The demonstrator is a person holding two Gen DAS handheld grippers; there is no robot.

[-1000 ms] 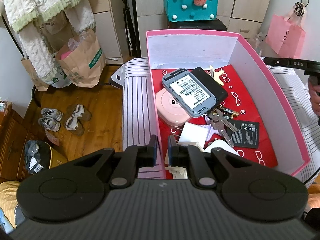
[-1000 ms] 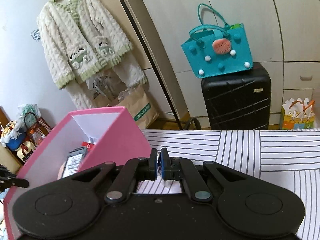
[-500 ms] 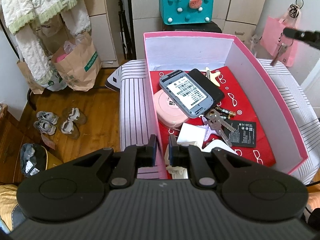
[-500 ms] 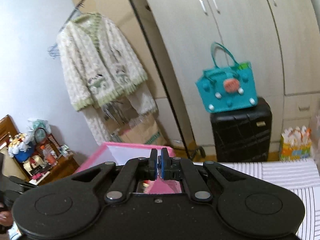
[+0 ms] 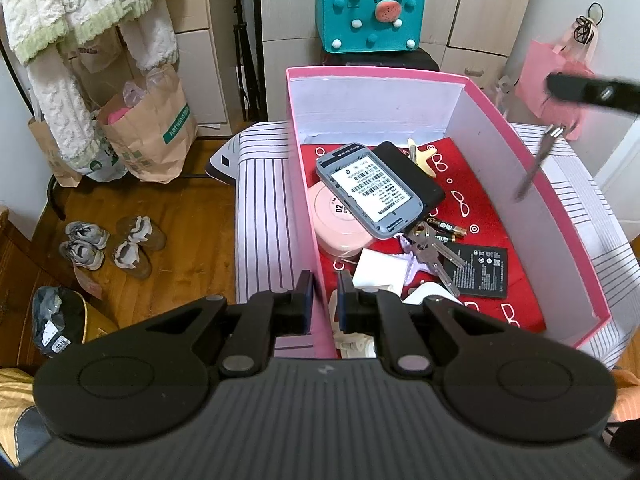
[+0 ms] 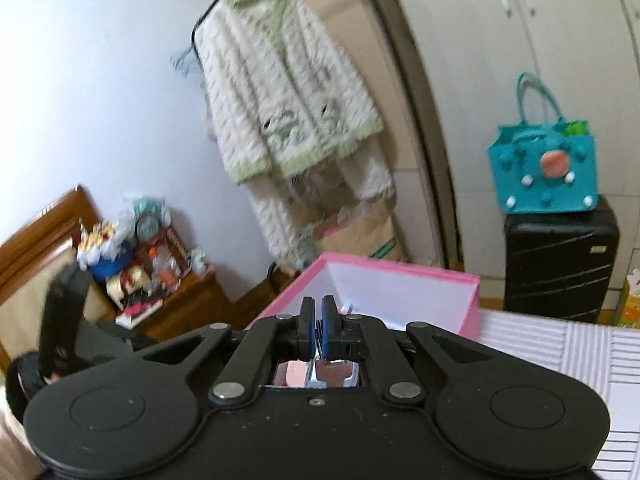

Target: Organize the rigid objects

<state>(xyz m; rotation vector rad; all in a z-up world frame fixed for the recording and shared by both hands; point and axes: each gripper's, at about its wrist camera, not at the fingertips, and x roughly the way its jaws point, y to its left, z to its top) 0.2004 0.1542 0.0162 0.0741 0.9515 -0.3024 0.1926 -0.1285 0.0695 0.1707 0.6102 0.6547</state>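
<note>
Now over the pink box [image 5: 532,184]: right gripper [image 6: 318,322], risen since earlier, pinching a dangling key [image 5: 534,168]; left gripper [image 5: 320,300] clamps the box's wall (unmoved).

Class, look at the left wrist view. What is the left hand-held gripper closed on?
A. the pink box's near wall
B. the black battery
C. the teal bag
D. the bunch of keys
A: the left hand-held gripper has one finger outside and one inside the pink box, pinching its near wall, while the keys, battery and teal bag lie apart from it.
</note>
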